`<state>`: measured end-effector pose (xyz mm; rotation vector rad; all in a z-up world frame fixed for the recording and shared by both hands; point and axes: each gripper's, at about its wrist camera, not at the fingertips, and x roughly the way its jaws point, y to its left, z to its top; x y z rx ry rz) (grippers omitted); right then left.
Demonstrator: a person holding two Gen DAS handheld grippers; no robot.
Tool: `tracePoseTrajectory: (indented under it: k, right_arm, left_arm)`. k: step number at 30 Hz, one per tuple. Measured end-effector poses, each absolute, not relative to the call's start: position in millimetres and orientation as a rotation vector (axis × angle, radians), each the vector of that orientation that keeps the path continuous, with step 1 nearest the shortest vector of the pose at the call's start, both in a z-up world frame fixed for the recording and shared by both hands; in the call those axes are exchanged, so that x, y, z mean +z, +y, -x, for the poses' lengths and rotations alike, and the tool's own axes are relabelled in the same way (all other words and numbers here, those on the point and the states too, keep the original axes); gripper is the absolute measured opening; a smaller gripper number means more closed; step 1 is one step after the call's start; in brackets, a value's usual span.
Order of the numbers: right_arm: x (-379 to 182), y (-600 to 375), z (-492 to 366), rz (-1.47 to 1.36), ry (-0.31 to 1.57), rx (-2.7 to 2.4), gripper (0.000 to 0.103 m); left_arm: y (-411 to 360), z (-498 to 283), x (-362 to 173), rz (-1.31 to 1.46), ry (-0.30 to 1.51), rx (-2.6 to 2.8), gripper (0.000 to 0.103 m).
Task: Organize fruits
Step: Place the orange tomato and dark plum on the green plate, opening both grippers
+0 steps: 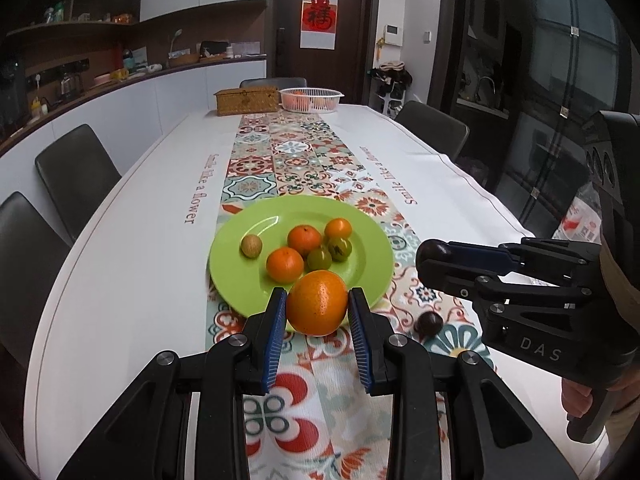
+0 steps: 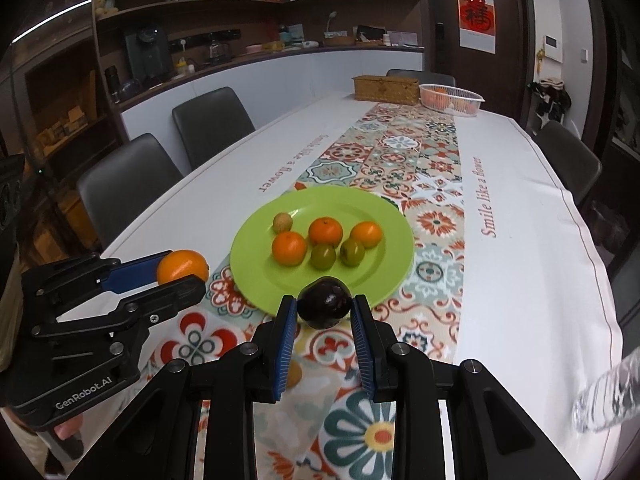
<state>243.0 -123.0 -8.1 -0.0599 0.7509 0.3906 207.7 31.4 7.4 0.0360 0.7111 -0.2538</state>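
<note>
A green plate [image 1: 360,276] [image 2: 400,240] on the patterned runner holds three small oranges, two green fruits and a small tan fruit [image 1: 251,246] [image 2: 282,222]. My left gripper [image 1: 317,302] is shut on a large orange [image 1: 317,302] [image 2: 182,266], held above the plate's near rim. My right gripper [image 2: 325,307] is shut on a dark purple fruit [image 2: 325,307], held just short of the plate's near rim. In the left wrist view the right gripper [image 1: 430,256] comes in from the right, and a dark fruit [image 1: 428,323] shows below it.
A wicker box [image 1: 246,100] [image 2: 386,90] and a white basket of oranges [image 1: 310,100] [image 2: 450,98] stand at the table's far end. Dark chairs line both sides [image 1: 76,168] [image 2: 568,160]. A clear plastic bottle [image 2: 608,396] lies at the near right edge.
</note>
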Motion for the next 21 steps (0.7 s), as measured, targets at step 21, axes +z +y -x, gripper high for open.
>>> tracePoseTrajectory:
  k: [21]
  right_arm:
    - [-48, -110, -320, 0.100, 0.848, 0.433, 0.029]
  left_arm:
    - [35, -275, -39, 0.015, 0.789, -0.284, 0.031]
